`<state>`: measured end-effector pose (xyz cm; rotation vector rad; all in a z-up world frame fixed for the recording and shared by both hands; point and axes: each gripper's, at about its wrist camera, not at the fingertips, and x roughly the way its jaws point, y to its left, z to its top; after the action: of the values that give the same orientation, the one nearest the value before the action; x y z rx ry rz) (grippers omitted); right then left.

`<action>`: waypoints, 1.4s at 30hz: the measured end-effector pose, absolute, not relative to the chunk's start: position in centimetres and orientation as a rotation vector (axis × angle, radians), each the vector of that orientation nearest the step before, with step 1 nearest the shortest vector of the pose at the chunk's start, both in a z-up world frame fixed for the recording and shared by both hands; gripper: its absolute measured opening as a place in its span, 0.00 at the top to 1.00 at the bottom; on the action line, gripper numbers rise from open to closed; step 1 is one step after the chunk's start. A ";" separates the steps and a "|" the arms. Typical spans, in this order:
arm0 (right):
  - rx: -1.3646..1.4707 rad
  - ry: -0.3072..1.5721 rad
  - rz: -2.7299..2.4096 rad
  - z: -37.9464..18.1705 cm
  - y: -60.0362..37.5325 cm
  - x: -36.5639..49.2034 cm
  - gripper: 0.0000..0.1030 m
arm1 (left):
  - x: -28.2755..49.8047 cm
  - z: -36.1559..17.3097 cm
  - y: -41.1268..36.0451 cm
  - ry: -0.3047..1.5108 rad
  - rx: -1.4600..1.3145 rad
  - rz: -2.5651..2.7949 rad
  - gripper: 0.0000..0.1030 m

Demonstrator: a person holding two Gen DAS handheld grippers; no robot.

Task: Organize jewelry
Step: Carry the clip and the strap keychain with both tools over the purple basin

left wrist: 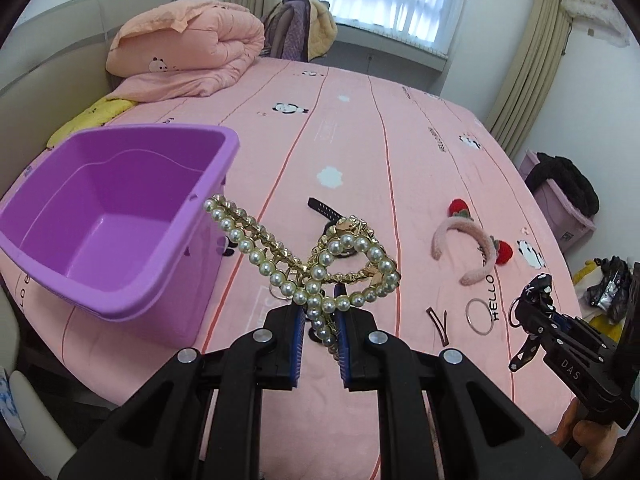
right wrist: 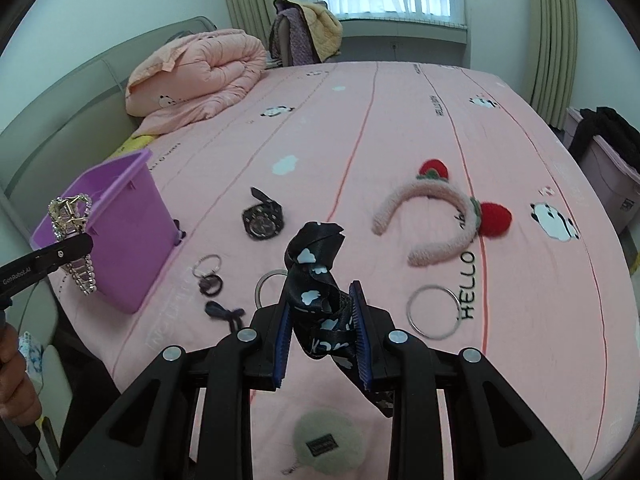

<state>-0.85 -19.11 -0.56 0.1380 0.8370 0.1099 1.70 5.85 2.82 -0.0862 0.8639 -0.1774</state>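
Ahead and left of my left gripper (left wrist: 320, 320) stands the empty purple plastic bin (left wrist: 116, 216). Its fingers are pinched narrow on a stiff gold-and-pearl hair clip (left wrist: 312, 256), which rises out between the pads; I judge it rigid, slick and fairly light, so gripping low near its crossing suits it. My right gripper (right wrist: 320, 320) is clamped on a soft black satin ribbon with white clouds (right wrist: 316, 276), limp and slippery, best held at the bunched knot between the fingers.

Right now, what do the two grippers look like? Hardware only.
Both match: left gripper and right gripper are black plastic linkage arms with silver pivot screws and ridged blue pads. White lettering marks each housing, seen from the opposite wrist camera. No cables visible.
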 end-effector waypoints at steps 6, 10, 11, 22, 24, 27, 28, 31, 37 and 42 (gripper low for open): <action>0.126 0.769 0.257 3.3 -13.0 3.3 0.74 | 3.3 6.2 11.0 0.812 -0.094 -0.100 0.86; 0.124 0.743 0.371 5.3 -7.4 6.3 0.74 | 4.8 7.4 15.2 0.792 -0.081 -0.031 0.86; 0.125 0.741 0.398 5.7 -6.2 7.0 0.74 | 5.3 7.6 16.5 0.790 -0.080 -0.012 0.86; 0.132 0.821 0.638 6.6 8.5 13.0 0.74 | 11.6 4.4 28.8 0.891 -0.080 0.133 0.86; 0.126 0.852 0.656 6.0 10.3 13.3 0.74 | 12.6 3.5 30.6 0.921 -0.079 0.150 0.86; 0.105 0.923 0.662 4.5 12.8 14.3 0.74 | 13.8 2.0 32.2 0.959 -0.075 0.168 0.86; 0.100 0.946 0.658 3.9 13.4 14.6 0.74 | 14.1 1.6 32.7 0.973 -0.077 0.172 0.86; 0.082 1.021 0.645 2.0 15.2 15.3 0.74 | 15.1 0.3 33.8 1.014 -0.085 0.170 0.86; 0.052 1.084 0.613 0.1 16.8 15.2 0.74 | 15.9 -1.5 34.8 1.058 -0.091 0.172 0.86; 0.018 1.098 0.577 -0.6 17.0 15.4 0.73 | 16.0 -2.0 35.2 1.081 -0.097 0.167 0.84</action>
<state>15.45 16.99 -0.57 0.0175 1.0983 0.5773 16.04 35.15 -2.00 -0.0967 1.0805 0.1671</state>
